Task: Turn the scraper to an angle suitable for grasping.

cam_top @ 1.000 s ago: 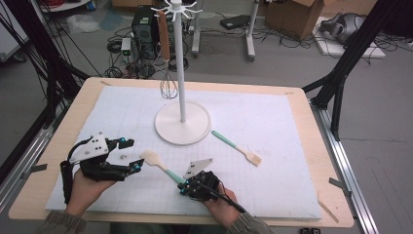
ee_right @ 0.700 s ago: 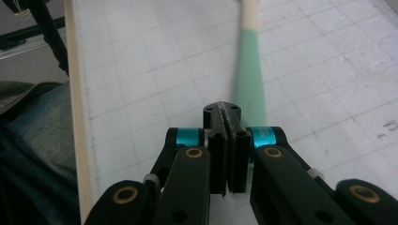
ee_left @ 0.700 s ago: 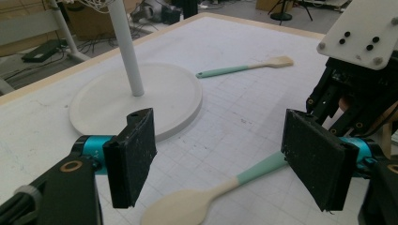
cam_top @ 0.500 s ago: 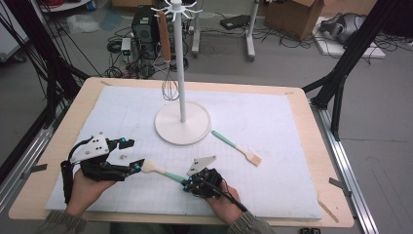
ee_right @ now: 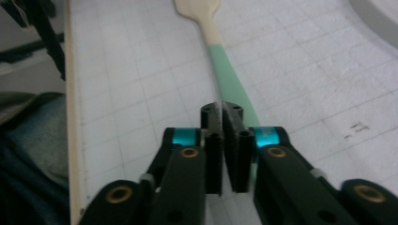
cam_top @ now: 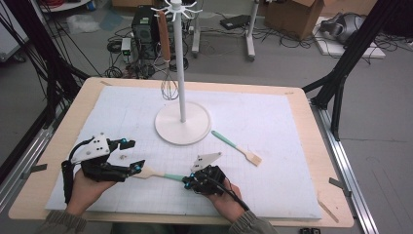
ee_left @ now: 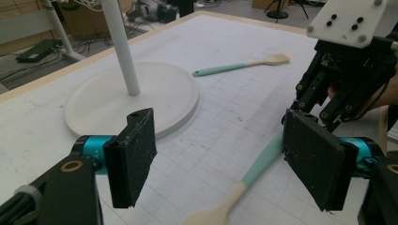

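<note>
A wooden spoon (cam_top: 158,174) with a teal handle (ee_right: 230,79) lies low over the white mat. My right gripper (cam_top: 187,181) (ee_right: 220,115) is shut on the teal end of that handle. The spoon's pale head (ee_left: 206,215) reaches between the jaws of my left gripper (cam_top: 134,154) (ee_left: 220,154), which is open and touches nothing. In the left gripper view the right gripper (ee_left: 345,70) sits just beyond the handle (ee_left: 263,161). A second teal-handled spatula (cam_top: 237,147) (ee_left: 241,66) lies flat to the right of the stand.
A white stand with a round base (cam_top: 182,124) (ee_left: 131,101) and a tall pole (cam_top: 179,63) rises mid-table. A whisk (cam_top: 168,83) with a wooden handle hangs from its top hooks. The mat (cam_top: 272,117) covers a wooden table; cables and boxes lie beyond its far edge.
The spoon's head has swung toward the table's near edge and now sits between my left gripper's open jaws. The right gripper has stayed shut on the handle and barely shifted.
</note>
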Action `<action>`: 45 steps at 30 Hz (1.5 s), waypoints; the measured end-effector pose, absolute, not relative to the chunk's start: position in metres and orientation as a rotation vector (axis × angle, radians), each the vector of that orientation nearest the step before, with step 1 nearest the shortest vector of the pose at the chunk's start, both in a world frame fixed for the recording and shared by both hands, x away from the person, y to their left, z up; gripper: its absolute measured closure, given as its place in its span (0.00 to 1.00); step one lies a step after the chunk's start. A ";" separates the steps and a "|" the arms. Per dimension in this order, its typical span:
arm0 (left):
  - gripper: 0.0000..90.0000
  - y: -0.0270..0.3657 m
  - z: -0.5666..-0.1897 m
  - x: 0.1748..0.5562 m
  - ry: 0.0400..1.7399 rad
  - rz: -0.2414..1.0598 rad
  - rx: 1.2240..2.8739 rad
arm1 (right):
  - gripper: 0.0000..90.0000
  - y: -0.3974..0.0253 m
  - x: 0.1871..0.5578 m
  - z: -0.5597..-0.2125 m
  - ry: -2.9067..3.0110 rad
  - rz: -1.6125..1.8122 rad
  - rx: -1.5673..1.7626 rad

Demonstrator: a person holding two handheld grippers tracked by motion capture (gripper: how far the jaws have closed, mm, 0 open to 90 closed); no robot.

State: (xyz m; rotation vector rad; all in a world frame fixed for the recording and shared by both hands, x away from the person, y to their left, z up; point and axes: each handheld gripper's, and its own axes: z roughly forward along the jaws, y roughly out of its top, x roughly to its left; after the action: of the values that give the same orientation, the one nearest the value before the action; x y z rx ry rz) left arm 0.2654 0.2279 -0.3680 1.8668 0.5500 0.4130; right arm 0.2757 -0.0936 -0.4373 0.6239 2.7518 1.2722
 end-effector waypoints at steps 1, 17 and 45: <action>0.30 0.228 -0.368 0.265 0.547 0.414 1.868 | 0.91 -0.096 0.277 -0.436 2.752 1.296 0.622; 0.30 0.231 -0.370 0.267 0.535 0.405 1.867 | 0.56 -0.160 0.291 -0.408 2.596 1.508 0.680; 0.30 0.226 -0.371 0.266 0.478 0.386 1.905 | 0.40 -0.232 0.296 -0.404 2.460 1.494 0.787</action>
State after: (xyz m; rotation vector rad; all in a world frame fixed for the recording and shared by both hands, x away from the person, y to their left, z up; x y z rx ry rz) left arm 0.2656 0.2264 -0.3706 1.9048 0.4778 0.3860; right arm 0.2960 -0.2325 -0.4041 0.7865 2.4602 1.4943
